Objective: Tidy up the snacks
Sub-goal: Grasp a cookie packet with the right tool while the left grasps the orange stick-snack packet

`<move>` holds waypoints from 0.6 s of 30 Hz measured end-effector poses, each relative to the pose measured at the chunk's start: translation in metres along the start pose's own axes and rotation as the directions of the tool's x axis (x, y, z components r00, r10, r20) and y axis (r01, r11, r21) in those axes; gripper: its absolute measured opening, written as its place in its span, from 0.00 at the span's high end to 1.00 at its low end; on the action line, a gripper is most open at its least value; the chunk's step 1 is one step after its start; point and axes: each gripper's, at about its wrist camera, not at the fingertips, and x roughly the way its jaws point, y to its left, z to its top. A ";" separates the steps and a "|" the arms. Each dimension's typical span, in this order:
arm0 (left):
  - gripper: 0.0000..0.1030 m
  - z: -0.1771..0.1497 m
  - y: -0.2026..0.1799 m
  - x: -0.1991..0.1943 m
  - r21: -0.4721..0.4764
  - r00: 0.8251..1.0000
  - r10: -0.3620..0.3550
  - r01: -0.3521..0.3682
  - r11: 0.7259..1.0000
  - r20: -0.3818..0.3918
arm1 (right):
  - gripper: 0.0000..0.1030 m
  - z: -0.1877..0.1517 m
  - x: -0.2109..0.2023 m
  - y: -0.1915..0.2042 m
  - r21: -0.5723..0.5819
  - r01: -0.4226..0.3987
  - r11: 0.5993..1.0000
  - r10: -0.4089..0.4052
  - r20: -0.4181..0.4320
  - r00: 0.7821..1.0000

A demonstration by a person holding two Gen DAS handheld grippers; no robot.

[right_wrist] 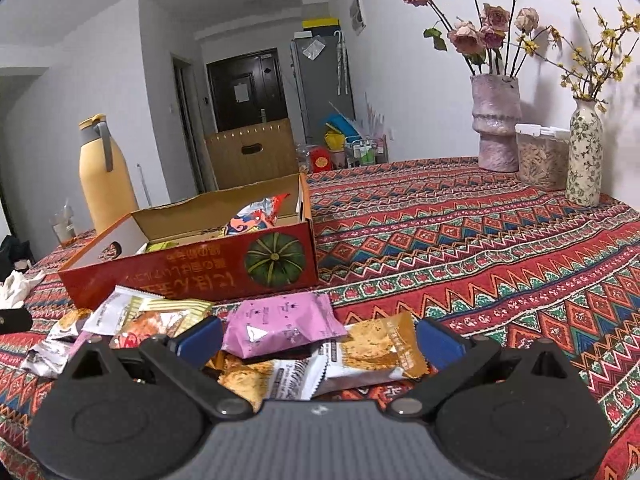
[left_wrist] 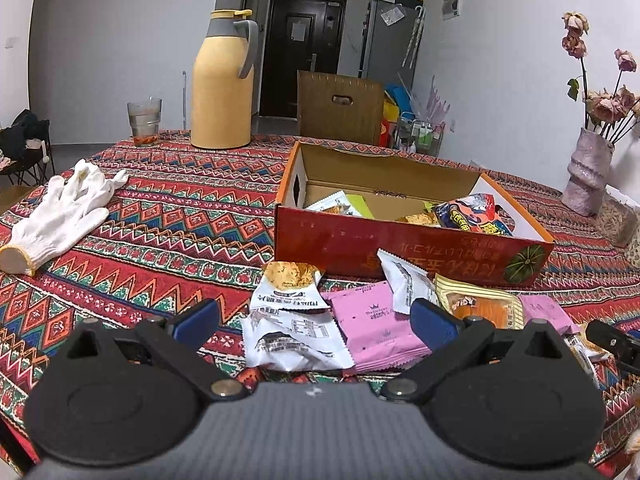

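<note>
Nearest us, our left tool [left_wrist: 314, 320] stands wide apart and empty, its blue pads either side of a white snack packet [left_wrist: 290, 340] and a pink snack packet [left_wrist: 374, 328] lying on the bench [left_wrist: 160, 232]. Our right tool [right_wrist: 318, 338] is likewise spread wide, holding nothing, above a pink wrapper [right_wrist: 280, 324] and a cracker packet [right_wrist: 376, 348] in the same loose pile. Just beyond the pile sits the open red pumpkin box [left_wrist: 400, 244], with a few packets already inside. Farther left lies a white glove [left_wrist: 64, 212]; at the far edge stand a yellow thermos [left_wrist: 222, 84] and a glass [left_wrist: 144, 120].
</note>
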 end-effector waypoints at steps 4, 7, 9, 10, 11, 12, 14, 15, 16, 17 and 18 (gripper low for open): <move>0.00 -0.001 -0.002 0.004 0.003 1.000 0.003 -0.003 1.000 -0.012 | 0.08 0.004 0.005 -0.011 -0.003 0.022 1.000 -0.022 -0.018 1.000; 0.00 -0.001 -0.005 0.007 0.009 1.000 0.007 -0.007 1.000 -0.021 | 0.11 0.005 0.013 -0.017 -0.047 0.035 0.998 -0.038 -0.050 0.998; 0.00 -0.002 -0.007 0.008 0.013 1.000 0.008 -0.008 1.000 -0.024 | 0.15 0.005 0.020 -0.019 -0.078 0.038 0.996 -0.044 -0.082 0.996; 0.00 -0.002 -0.008 0.009 0.014 1.000 0.010 -0.009 1.000 -0.026 | 0.16 0.005 0.024 -0.020 -0.093 0.038 0.995 -0.047 -0.099 0.994; 0.00 -0.002 -0.009 0.009 0.016 1.000 0.012 -0.011 1.000 -0.027 | 0.18 0.006 0.029 -0.021 -0.103 0.033 0.994 -0.044 -0.114 0.993; 0.00 -0.002 -0.010 0.009 0.017 1.000 0.013 -0.013 1.000 -0.028 | 0.18 0.006 0.032 -0.022 -0.106 0.025 0.994 -0.038 -0.121 0.992; 0.00 -0.003 -0.012 0.009 0.019 0.999 0.017 -0.016 1.000 -0.031 | 0.19 0.009 0.039 -0.023 -0.113 0.018 0.993 -0.034 -0.138 0.990; 0.00 -0.002 -0.013 0.010 0.021 0.999 0.020 -0.019 1.000 -0.032 | 0.19 0.010 0.043 -0.023 -0.121 0.015 0.993 -0.033 -0.154 0.988; 0.00 -0.002 -0.014 0.010 0.023 0.999 0.022 -0.021 1.000 -0.034 | 0.19 0.010 0.047 -0.023 -0.124 0.011 0.992 -0.031 -0.166 0.986; 0.00 -0.002 -0.015 0.010 0.026 0.999 0.023 -0.022 0.999 -0.035 | 0.22 0.010 0.051 -0.023 -0.126 0.006 0.992 -0.030 -0.182 0.983; 0.00 -0.003 -0.016 0.010 0.028 0.999 0.024 -0.023 0.999 -0.035 | 0.24 0.008 0.055 -0.024 -0.130 0.002 0.991 -0.029 -0.204 0.979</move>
